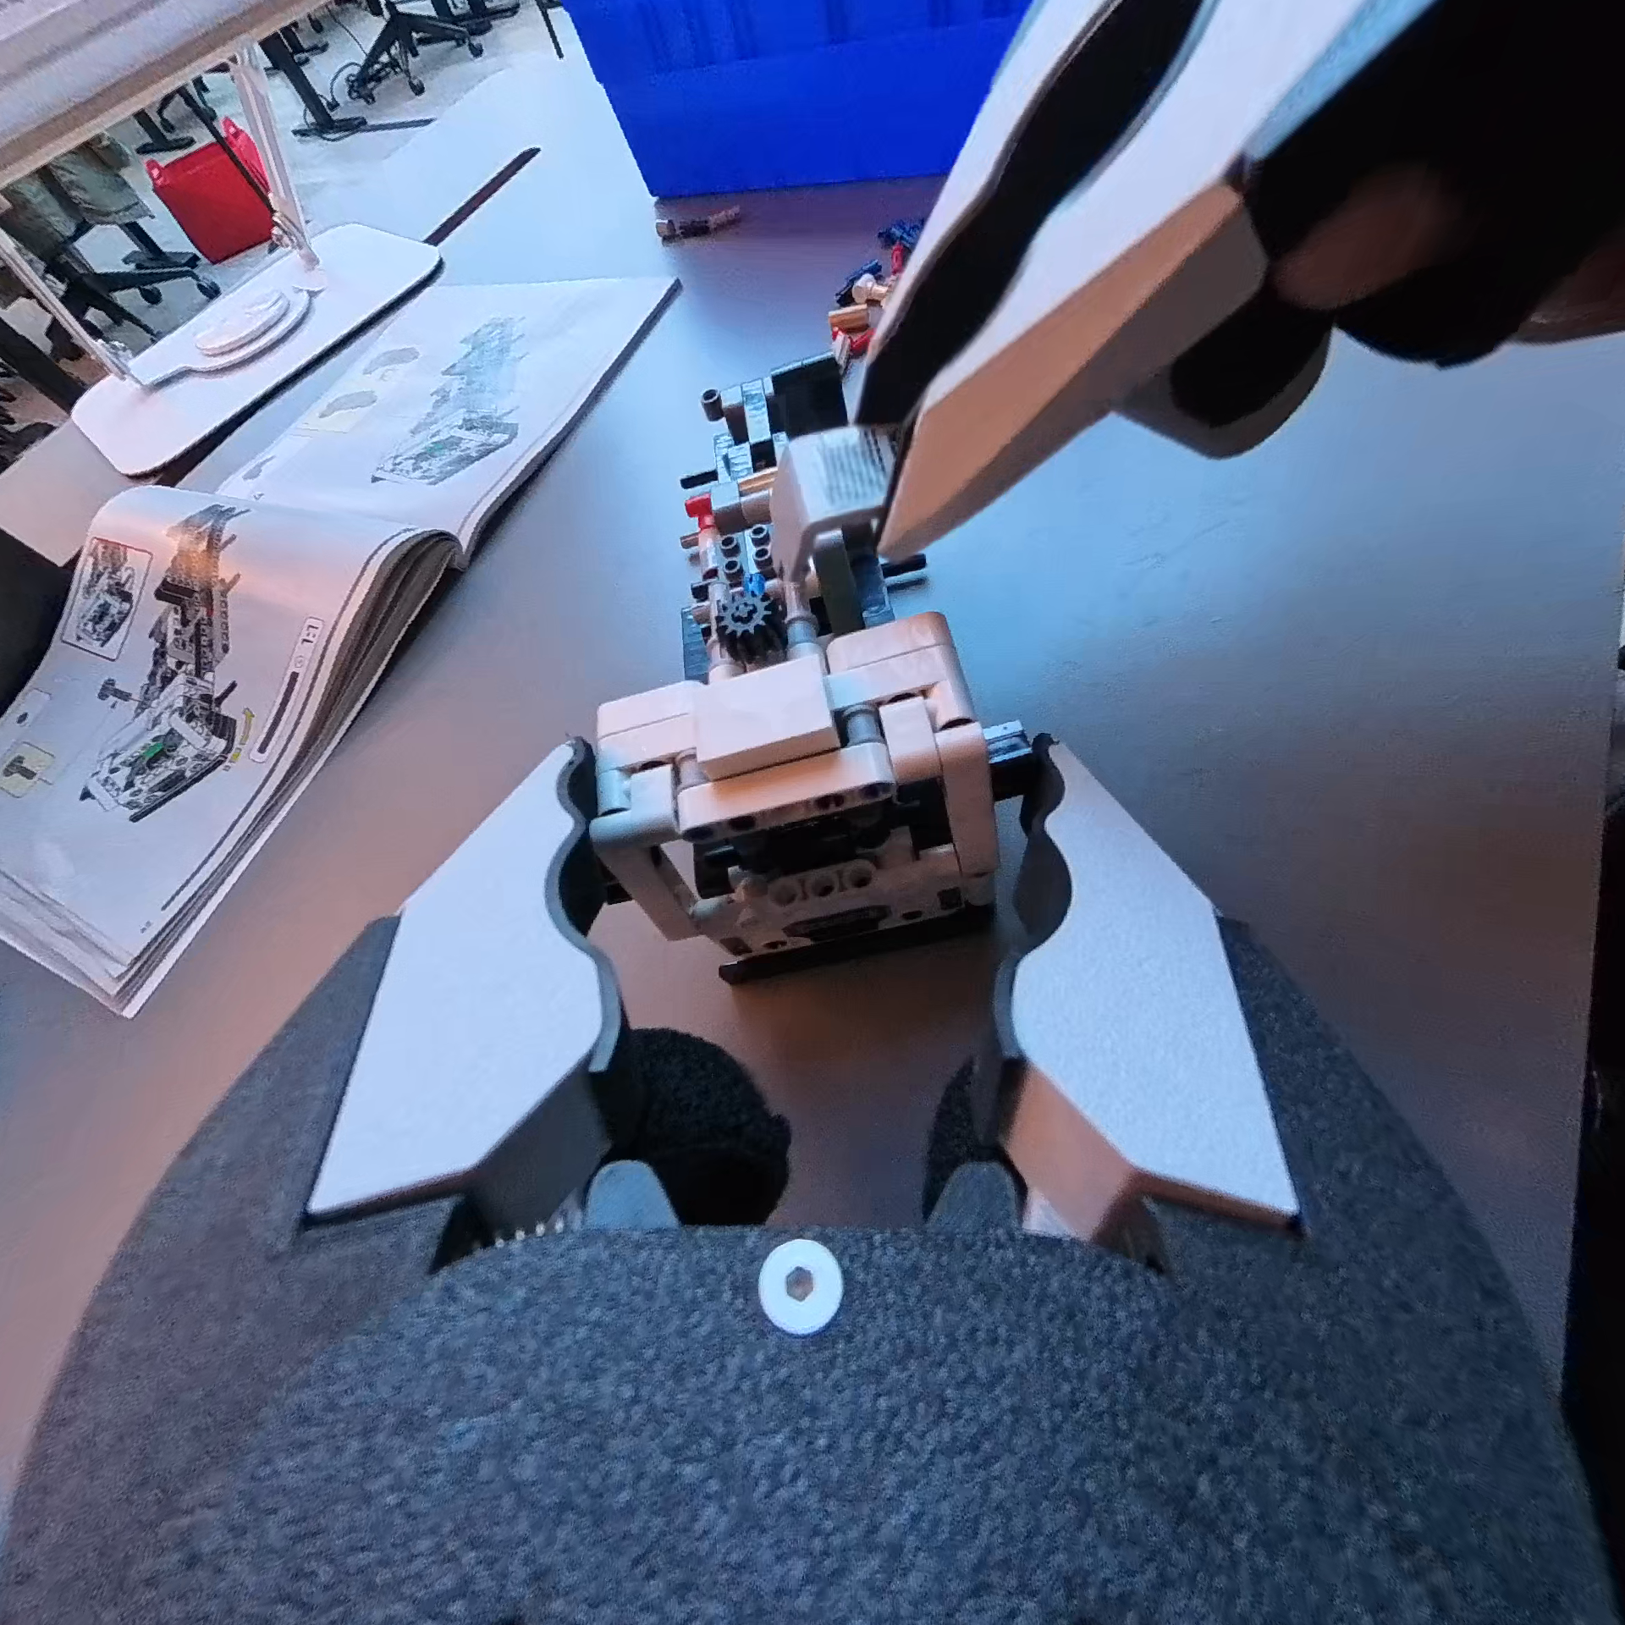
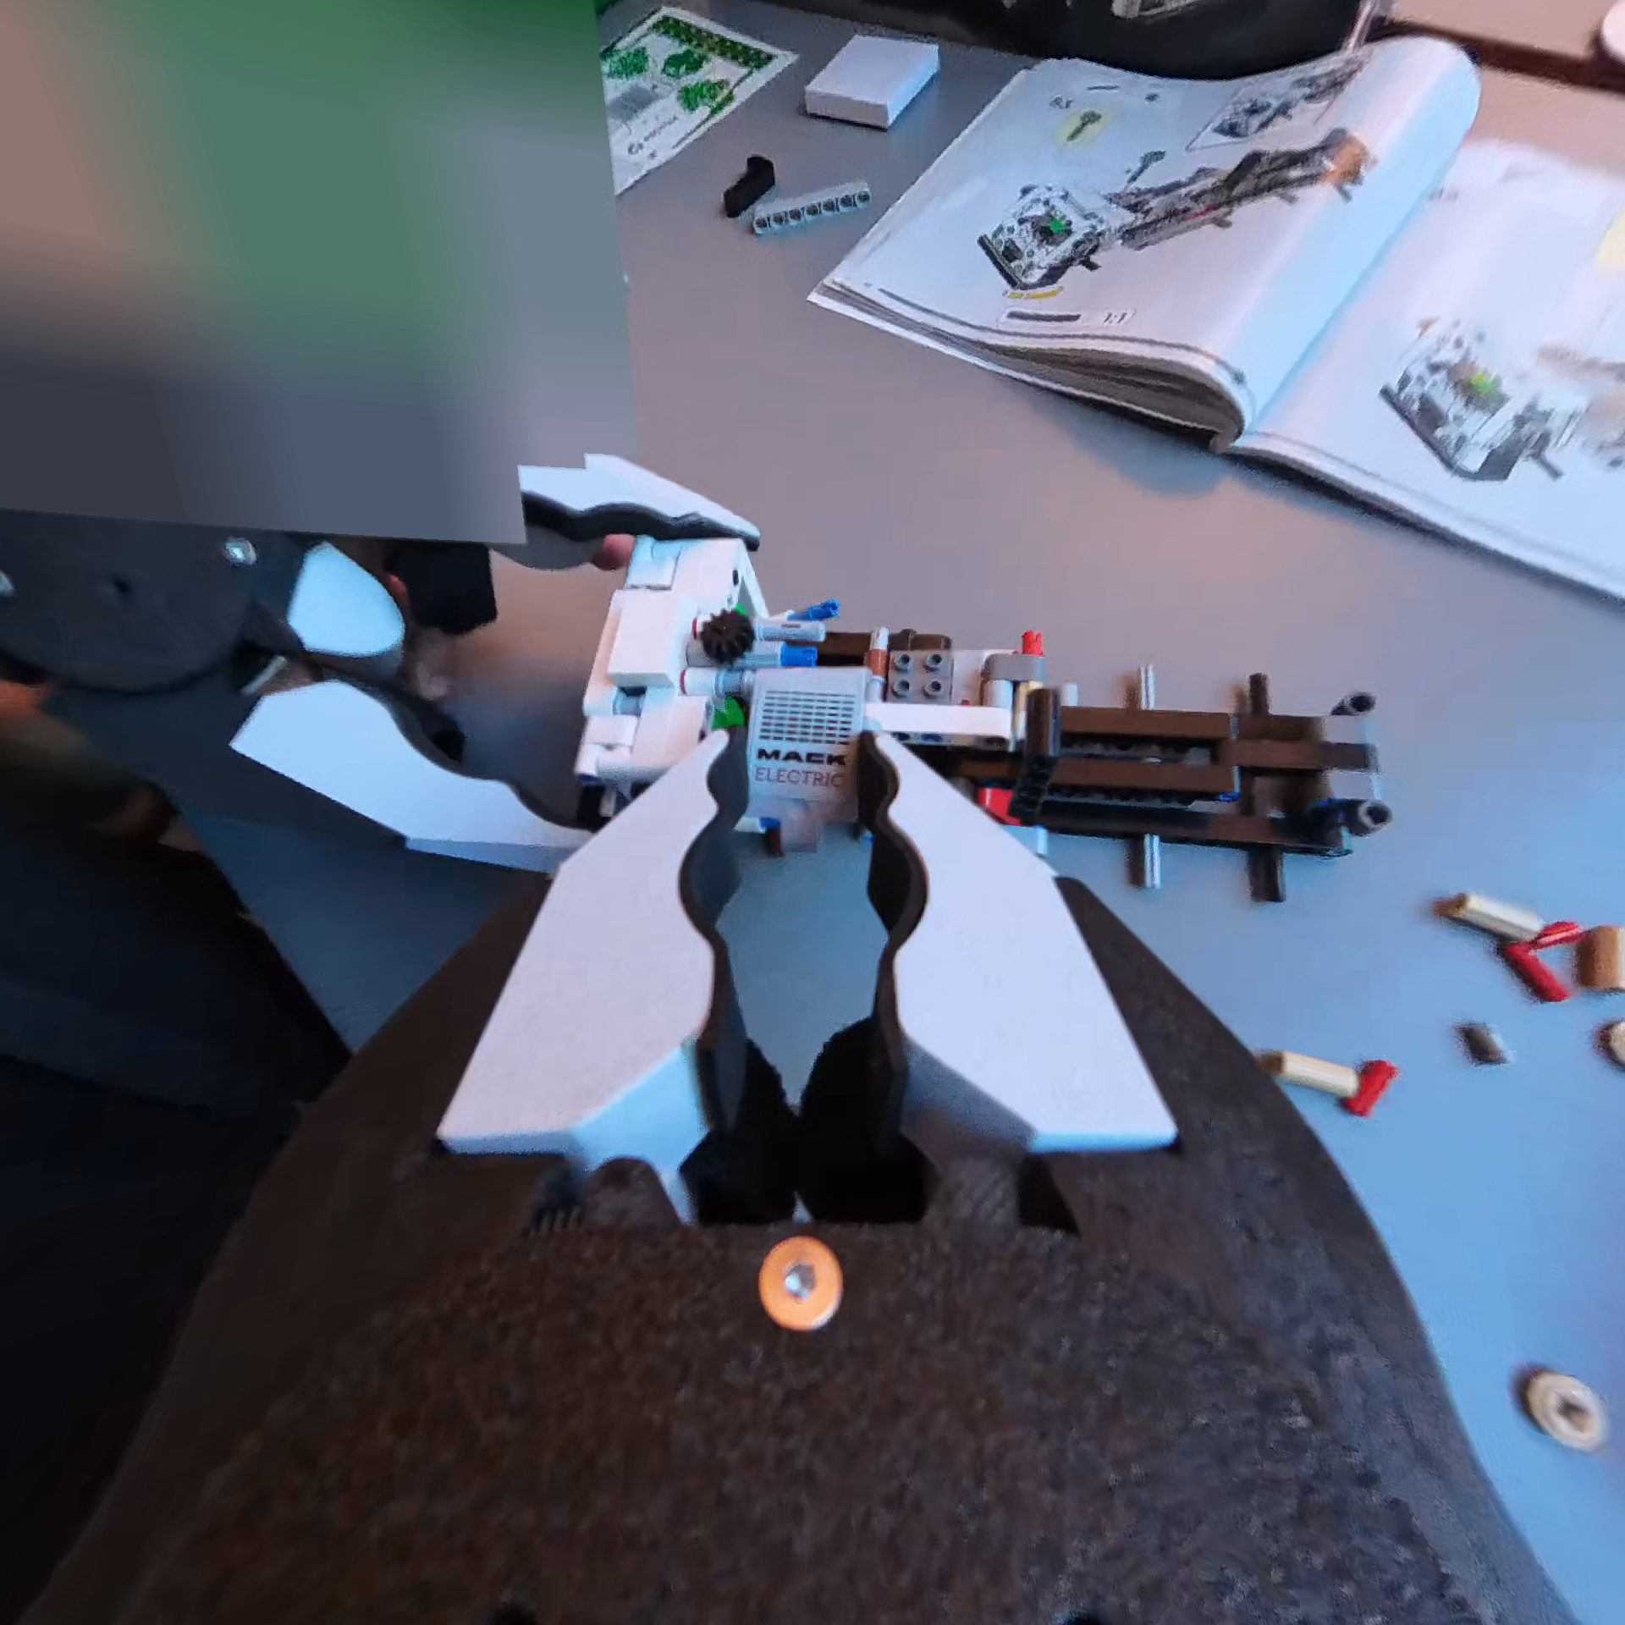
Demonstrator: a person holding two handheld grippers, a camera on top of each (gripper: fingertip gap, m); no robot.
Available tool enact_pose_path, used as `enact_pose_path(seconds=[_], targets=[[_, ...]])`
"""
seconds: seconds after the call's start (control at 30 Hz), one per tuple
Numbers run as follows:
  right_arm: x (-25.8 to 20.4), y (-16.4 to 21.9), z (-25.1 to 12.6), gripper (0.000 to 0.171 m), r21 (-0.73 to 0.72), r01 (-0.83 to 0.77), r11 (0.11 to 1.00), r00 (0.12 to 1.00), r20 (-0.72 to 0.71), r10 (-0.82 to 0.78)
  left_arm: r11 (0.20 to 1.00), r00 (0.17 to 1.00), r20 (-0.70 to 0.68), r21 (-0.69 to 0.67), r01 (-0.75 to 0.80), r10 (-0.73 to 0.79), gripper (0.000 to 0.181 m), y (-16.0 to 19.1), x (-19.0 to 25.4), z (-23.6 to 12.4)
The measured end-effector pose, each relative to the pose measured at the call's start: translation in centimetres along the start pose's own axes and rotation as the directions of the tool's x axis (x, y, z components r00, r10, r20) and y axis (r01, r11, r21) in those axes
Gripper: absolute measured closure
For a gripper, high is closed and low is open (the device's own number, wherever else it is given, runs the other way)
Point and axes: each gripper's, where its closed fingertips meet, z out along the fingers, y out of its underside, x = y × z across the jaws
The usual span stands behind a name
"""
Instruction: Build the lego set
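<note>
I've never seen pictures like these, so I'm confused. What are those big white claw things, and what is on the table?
Those claws are tools that a person holds, one in each hand. Each has a camera looking along its two fingers, so you get two pictures of one table.

In the left camera's picture, the left hand-held gripper has its fingers spread on either side of the white end of a half-built lego truck.

In the right camera's picture, the right hand-held gripper pinches a grey printed block on the truck's side.

An open instruction book and loose red and tan pieces lie on the grey table.
</note>
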Motion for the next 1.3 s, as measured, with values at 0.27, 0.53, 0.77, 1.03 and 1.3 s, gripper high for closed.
enact_pose_path(seconds=[0.27,0.53,0.77,1.03,1.3], targets=[[-0.2,0.0,0.1,0.148,-0.021,-0.010,1.000,1.000,-0.006,0.010,1.000,1.000,0.004,-0.002,0.003,-0.003,0.086,0.0,0.0,0.0],[-0.5,1.0,0.4,0.148,-0.118,-0.274,0.954,0.945,0.151,0.290,1.000,1.000,0.005,-0.002,0.011,-0.011,0.086,0.0,-0.1,0.1],[-0.1,0.8,0.3,0.148,-0.106,-0.142,0.984,0.984,0.097,0.152,1.000,1.000,0.011,-0.003,0.004,-0.004,0.086,0.0,-0.1,0.1],[0.1,0.9,0.4,0.148,-0.033,0.023,0.999,0.999,0.038,-0.022,1.000,1.000,0.008,-0.002,0.005,-0.005,0.086,0.0,-0.1,0.0],[0.6,-0.2,0.0,0.148,0.120,0.092,0.988,0.996,-0.030,-0.089,0.968,0.987,-0.085,0.199,0.154,-0.139,0.096,-2.5,-0.9,-2.7]])
